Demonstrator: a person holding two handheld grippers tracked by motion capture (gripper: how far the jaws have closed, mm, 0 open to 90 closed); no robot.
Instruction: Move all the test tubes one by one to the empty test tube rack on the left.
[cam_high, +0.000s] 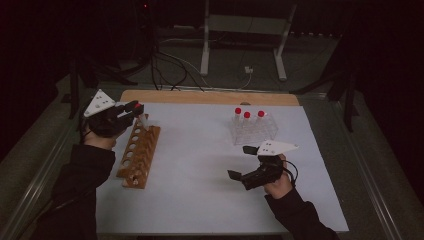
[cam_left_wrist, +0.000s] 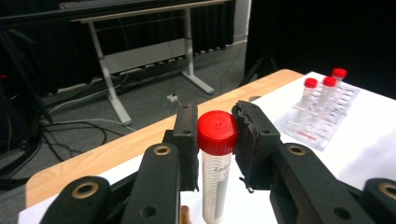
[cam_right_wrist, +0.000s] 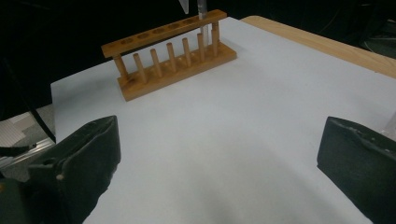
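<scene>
A: What do we have in the left claw (cam_left_wrist: 215, 140)?

B: We have it clamped on a red-capped tube (cam_left_wrist: 215, 163), the two black jaws pressing just under the cap from either side. The tube stands upright between them.

A: And where does that put the tube relative to the wooden rack (cam_high: 140, 155)?

B: In the high view we see the left claw (cam_high: 131, 111) over the far end of the wooden rack, and the tube hangs down at that end. In the right gripper view the tube's clear lower part (cam_right_wrist: 202, 21) sits at the rack's (cam_right_wrist: 173, 60) end hole; whether its tip rests on the base we cannot tell.

A: The right claw (cam_high: 242, 162)?

B: We hold it wide apart with nothing between the jaws, low above the white tabletop (cam_high: 200, 165), well apart from the wooden rack on its right side. In its own view we see the jaws far out at both edges, bare sheet between them.

A: Anything else?

B: Beyond the right claw stands a clear plastic rack (cam_high: 252, 131) with three red-capped tubes (cam_high: 247, 119), well to the right of the wooden rack.
</scene>
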